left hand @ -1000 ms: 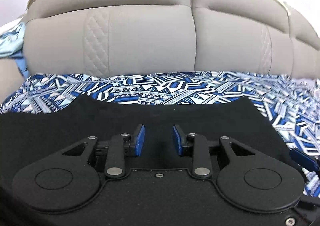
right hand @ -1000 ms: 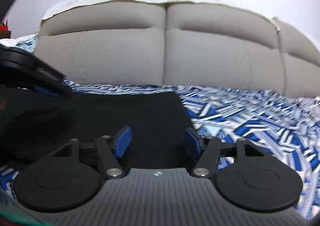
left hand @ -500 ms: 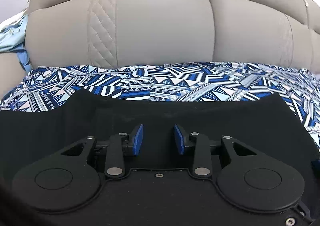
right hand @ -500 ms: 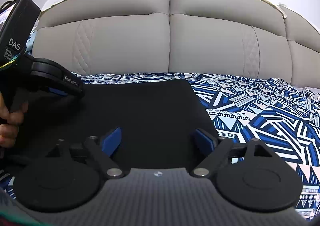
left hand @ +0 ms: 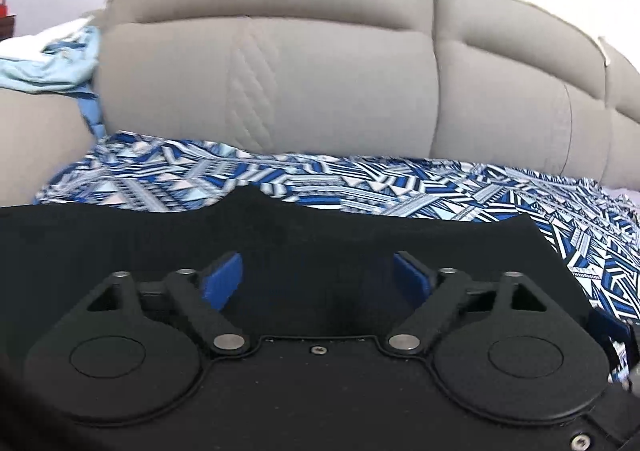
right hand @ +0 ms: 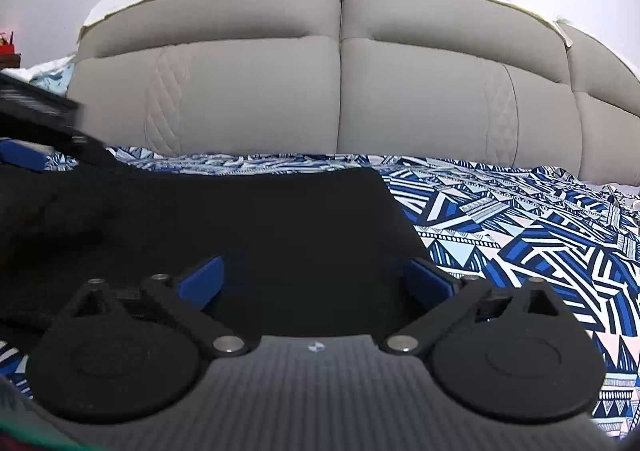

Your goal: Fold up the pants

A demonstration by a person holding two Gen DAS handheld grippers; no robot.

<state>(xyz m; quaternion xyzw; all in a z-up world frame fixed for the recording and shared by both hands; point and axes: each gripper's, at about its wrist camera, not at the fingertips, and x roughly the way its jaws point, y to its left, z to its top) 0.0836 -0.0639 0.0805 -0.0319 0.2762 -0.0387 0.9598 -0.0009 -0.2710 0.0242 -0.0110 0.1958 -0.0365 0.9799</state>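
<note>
The black pants [left hand: 320, 235] lie flat on a blue-and-white patterned bed sheet [left hand: 360, 187]. In the left wrist view my left gripper [left hand: 318, 277] hangs low over the pants, its blue-padded jaws wide apart and empty. In the right wrist view my right gripper [right hand: 316, 279] is also open and empty over the pants [right hand: 260, 219], near their right edge. The left gripper's body [right hand: 36, 111] shows at the left of the right wrist view.
A grey padded headboard [left hand: 320, 83] rises behind the bed, also in the right wrist view [right hand: 340, 91]. A light blue cloth [left hand: 52, 63] lies at the far left. Patterned sheet [right hand: 520, 231] spreads to the right of the pants.
My left gripper's jaws have opened wide from a narrow gap. My right gripper's jaws have opened further. Both views have shifted slightly over the pants.
</note>
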